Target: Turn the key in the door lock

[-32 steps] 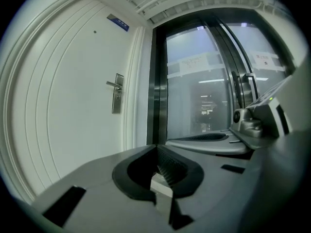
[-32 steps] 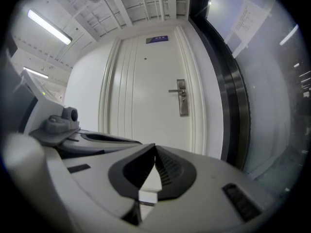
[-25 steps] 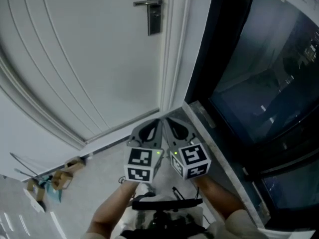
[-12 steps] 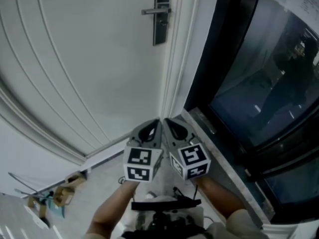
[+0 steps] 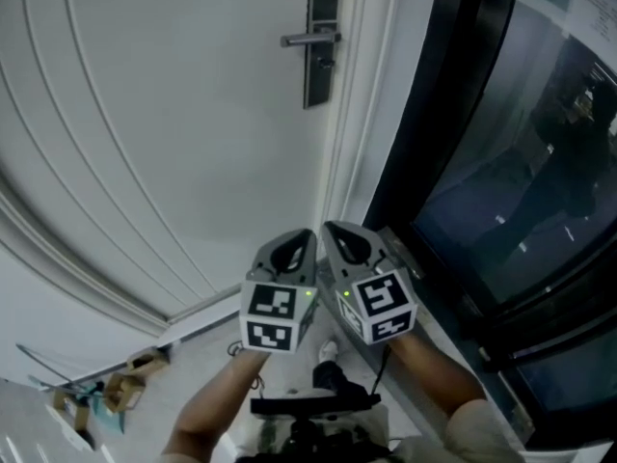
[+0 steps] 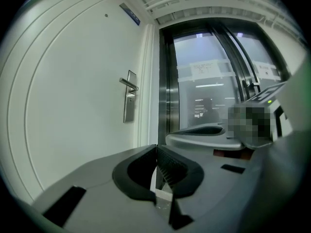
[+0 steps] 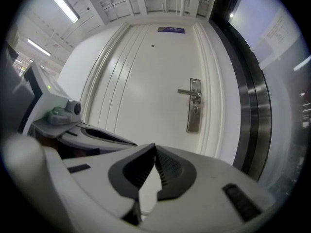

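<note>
Lock plate [image 5: 319,85] is tall, dark metal, with silver lever handle [image 5: 307,39].

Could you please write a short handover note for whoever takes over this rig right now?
Left gripper: jaws shut, nothing between them.
Right gripper: jaws shut, also empty.
The two are side by side, pointing at the white door and well short of it.
The handle and lock plate are at the door's right edge, next to the dark glass wall. No key can be made out from here.
Done: nothing at the lock yet.
Left: reach the lock plate, find and grip the key, turn it.
</note>
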